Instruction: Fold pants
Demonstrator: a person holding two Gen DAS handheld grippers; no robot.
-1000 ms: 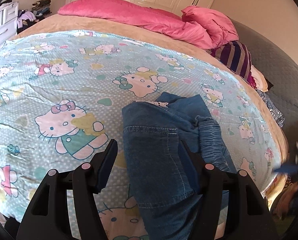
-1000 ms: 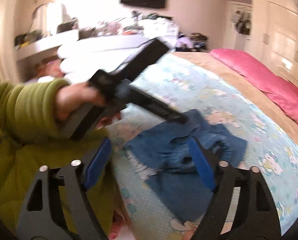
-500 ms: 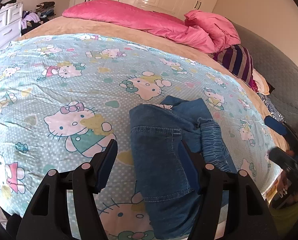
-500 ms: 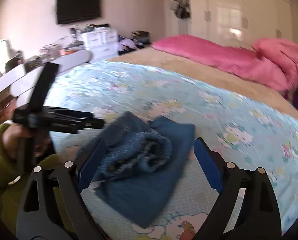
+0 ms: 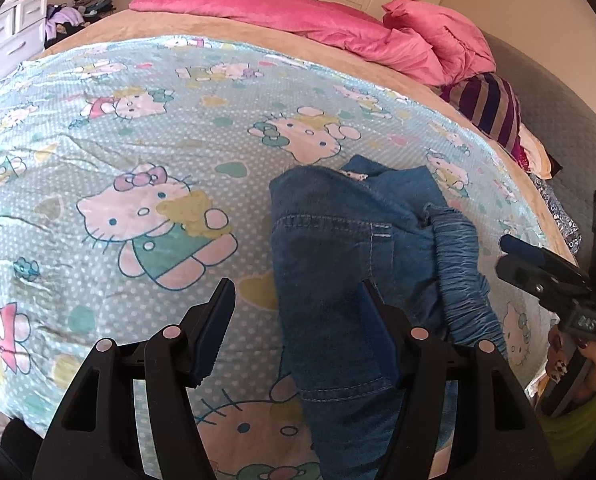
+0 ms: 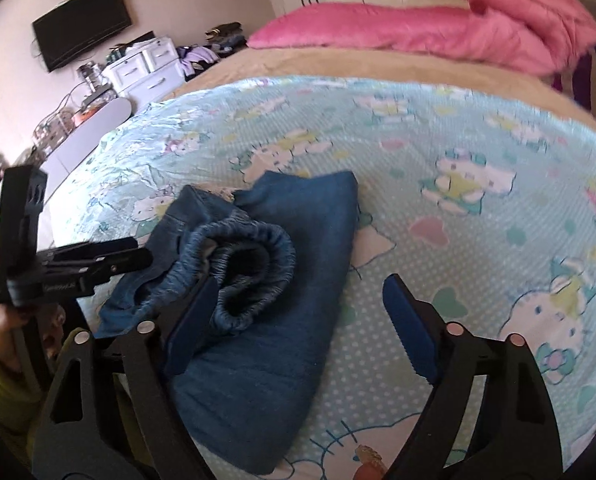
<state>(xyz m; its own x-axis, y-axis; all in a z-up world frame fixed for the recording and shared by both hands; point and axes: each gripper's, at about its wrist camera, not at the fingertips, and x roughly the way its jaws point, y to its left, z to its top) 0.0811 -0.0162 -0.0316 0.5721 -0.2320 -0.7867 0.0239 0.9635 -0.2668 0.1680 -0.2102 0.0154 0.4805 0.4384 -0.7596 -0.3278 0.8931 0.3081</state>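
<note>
While lying part-folded near the front edge of cartoon bedsheet (image 5: 146,128), blue denim pants (image 5: 337,256) framed by left gripper (image 5: 294,332), fingers apart and gripping nothing; right gripper (image 6: 298,320) closing, pads clear of cloth, elastic waistband (image 6: 254,264) bunched on top.

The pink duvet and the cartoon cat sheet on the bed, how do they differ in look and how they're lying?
The pink duvet is one plain colour; the cartoon cat sheet is pale blue, dotted and printed with cats. The duvet is bunched up in a heap along the far end of the bed; the sheet is spread out nearly flat with light creases. The sheet carries the folded denim pants; the duvet does not. Both lie over the beige cover.
</note>
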